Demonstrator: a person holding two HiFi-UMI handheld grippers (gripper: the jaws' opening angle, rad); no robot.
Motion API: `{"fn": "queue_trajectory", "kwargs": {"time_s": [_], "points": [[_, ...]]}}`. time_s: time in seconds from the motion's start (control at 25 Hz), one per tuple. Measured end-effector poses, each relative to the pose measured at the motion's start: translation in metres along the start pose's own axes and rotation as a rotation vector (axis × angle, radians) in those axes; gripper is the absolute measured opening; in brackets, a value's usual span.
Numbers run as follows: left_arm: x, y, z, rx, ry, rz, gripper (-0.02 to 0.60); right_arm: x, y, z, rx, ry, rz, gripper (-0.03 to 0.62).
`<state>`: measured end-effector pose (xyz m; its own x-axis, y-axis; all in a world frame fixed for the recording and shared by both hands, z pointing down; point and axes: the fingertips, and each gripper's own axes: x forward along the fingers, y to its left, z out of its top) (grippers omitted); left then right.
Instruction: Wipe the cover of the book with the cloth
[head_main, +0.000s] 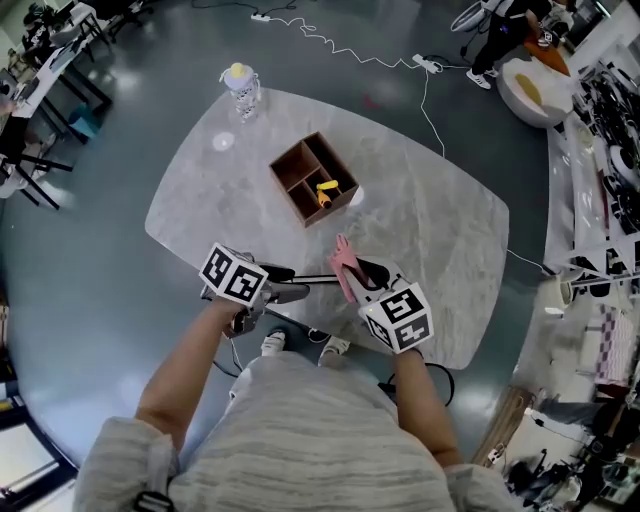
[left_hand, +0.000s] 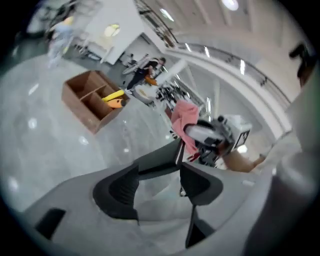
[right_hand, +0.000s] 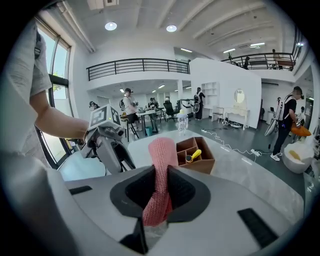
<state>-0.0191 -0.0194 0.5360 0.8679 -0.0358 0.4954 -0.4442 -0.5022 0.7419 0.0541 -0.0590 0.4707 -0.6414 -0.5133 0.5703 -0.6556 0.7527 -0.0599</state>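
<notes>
Cloth (right_hand: 162, 150) clamped in right tool (right_hand: 161, 174); left tool (left_hand: 159, 175) apart, blurred dark slab (left_hand: 165, 156) beyond.

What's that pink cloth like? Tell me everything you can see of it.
The pink cloth looks knitted, with a fine mesh texture. It is bunched into a narrow strip, pinched between the jaws of the right hand-held gripper; one end stands upright above them, the other hangs below. Nothing else touches it.
</notes>
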Motion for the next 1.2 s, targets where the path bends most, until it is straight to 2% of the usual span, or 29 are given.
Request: {"fn": "queue_trajectory", "kwargs": {"time_s": [0.08, 0.12, 0.28, 0.4, 0.44, 0.48, 0.52, 0.6, 0.64, 0.68, 0.72, 0.84, 0.88, 0.96, 1.12, 1.2], "points": [[-0.009, 0.003, -0.003, -0.217, -0.114, -0.102, 0.259, 0.000, -0.001, 0.000, 0.002, -0.007, -0.004, 0.057], [-0.013, 0.006, -0.005, -0.299, -0.154, -0.132, 0.261, 0.001, -0.001, 0.000, 0.004, -0.012, -0.007, 0.057], [-0.016, 0.019, -0.010, -0.556, -0.265, -0.199, 0.279, 0.004, -0.002, 0.000, 0.002, -0.017, -0.011, 0.057], [-0.017, 0.013, -0.007, -0.777, -0.360, -0.326, 0.281, 0.004, -0.001, 0.002, 0.002, -0.017, -0.012, 0.057], [-0.019, 0.008, -0.005, -0.806, -0.390, -0.367, 0.281, 0.003, -0.001, 0.002, 0.002, -0.018, -0.011, 0.057], [-0.022, 0.003, -0.004, -0.784, -0.405, -0.383, 0.282, 0.003, 0.000, 0.003, 0.002, -0.019, -0.009, 0.057], [-0.023, 0.001, -0.006, -0.700, -0.392, -0.355, 0.285, 0.003, -0.001, 0.003, 0.002, -0.020, -0.008, 0.057], [-0.021, 0.002, -0.015, -0.423, -0.303, -0.202, 0.291, 0.004, -0.001, 0.002, 0.002, -0.020, -0.007, 0.057], [-0.020, 0.004, -0.019, -0.311, -0.255, -0.137, 0.291, 0.005, -0.002, 0.002, 0.002, -0.020, -0.008, 0.057], [-0.019, 0.005, -0.020, -0.262, -0.227, -0.111, 0.291, 0.005, -0.002, 0.001, 0.002, -0.019, -0.009, 0.057], [-0.018, 0.006, -0.019, -0.277, -0.223, -0.123, 0.291, 0.006, -0.002, 0.001, 0.002, -0.017, -0.010, 0.057], [-0.018, 0.011, -0.009, -0.439, -0.272, -0.204, 0.293, 0.006, -0.003, 0.001, -0.001, -0.012, -0.013, 0.057], [-0.018, 0.011, -0.009, -0.444, -0.268, -0.205, 0.293, 0.006, -0.004, 0.001, -0.001, -0.011, -0.013, 0.057], [-0.015, 0.007, -0.014, -0.359, -0.218, -0.168, 0.293, 0.006, -0.004, 0.002, -0.001, -0.010, -0.014, 0.057], [-0.009, 0.007, -0.023, -0.082, -0.087, -0.037, 0.293, 0.008, -0.004, 0.003, 0.000, -0.006, -0.017, 0.057], [-0.008, 0.009, -0.021, -0.001, -0.068, 0.001, 0.293, 0.008, -0.005, 0.002, -0.003, -0.003, -0.018, 0.057]]}}
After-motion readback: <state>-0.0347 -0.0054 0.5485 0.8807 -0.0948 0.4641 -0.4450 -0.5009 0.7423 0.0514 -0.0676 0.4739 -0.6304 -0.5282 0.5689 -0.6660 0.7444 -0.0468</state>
